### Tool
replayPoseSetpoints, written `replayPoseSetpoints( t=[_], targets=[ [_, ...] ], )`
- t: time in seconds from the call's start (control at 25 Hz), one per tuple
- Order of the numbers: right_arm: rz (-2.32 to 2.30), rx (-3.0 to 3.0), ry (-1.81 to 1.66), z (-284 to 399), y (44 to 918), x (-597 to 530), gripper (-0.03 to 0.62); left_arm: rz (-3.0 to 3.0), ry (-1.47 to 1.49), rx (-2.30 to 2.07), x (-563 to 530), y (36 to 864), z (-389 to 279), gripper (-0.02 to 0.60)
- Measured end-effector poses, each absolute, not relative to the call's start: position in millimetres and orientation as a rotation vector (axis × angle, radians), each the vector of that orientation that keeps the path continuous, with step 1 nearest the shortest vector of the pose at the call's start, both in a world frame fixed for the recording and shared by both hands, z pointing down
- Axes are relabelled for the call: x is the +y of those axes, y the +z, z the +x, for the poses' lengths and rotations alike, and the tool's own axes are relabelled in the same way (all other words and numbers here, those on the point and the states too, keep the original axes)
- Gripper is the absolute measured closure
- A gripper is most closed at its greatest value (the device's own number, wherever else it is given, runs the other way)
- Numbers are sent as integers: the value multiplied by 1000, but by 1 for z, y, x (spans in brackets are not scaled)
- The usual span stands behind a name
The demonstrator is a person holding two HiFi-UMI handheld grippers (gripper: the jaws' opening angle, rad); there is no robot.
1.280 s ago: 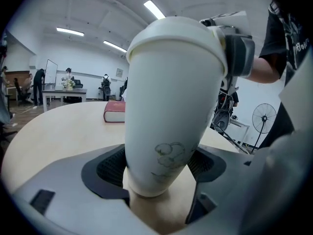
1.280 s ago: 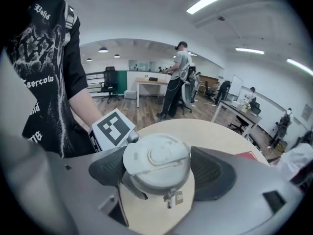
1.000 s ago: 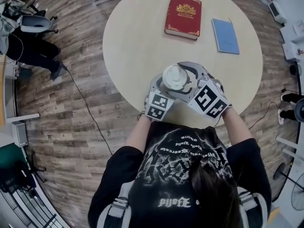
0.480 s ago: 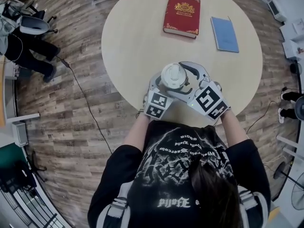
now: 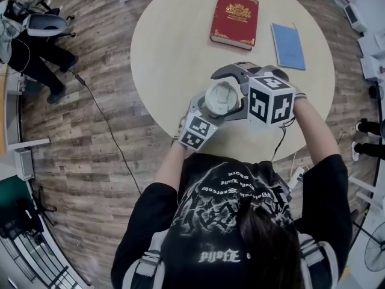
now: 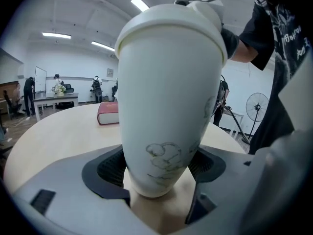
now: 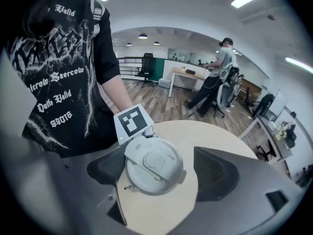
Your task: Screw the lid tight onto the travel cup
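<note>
Left gripper [image 6: 159, 173] clamps the travel cup [image 6: 168, 97] near the table [image 5: 174, 59] edge; right gripper [image 7: 161, 173], jaws just opening, straddles the lid [image 7: 152, 164]

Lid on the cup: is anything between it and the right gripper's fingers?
Nothing visible. The right gripper has just been opening its fingers, and the lid sits between them with only bare table in the gap. The left gripper holds the cup.
</note>
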State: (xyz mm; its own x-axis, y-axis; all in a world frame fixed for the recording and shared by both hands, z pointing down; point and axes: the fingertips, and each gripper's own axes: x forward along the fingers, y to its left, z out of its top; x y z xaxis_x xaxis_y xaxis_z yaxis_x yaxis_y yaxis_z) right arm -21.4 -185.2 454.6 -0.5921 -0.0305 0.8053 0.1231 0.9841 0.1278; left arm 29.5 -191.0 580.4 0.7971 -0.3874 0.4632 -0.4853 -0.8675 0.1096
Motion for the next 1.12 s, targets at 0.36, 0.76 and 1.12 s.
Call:
replayPoseSetpoints(
  t=[0.36, 0.76, 1.12],
  targets=[
    [-105, -2245, -96, -26, 468, -181, 178, 2780, 651, -680, -194, 583, 33, 183],
    [288, -2458, 54, -30, 459, -190, 172, 2784, 674, -717, -195, 583, 36, 183],
    [698, -2575, 126, -25, 451, -200, 160, 2772, 663, -777, -197, 582, 37, 183]
  ],
)
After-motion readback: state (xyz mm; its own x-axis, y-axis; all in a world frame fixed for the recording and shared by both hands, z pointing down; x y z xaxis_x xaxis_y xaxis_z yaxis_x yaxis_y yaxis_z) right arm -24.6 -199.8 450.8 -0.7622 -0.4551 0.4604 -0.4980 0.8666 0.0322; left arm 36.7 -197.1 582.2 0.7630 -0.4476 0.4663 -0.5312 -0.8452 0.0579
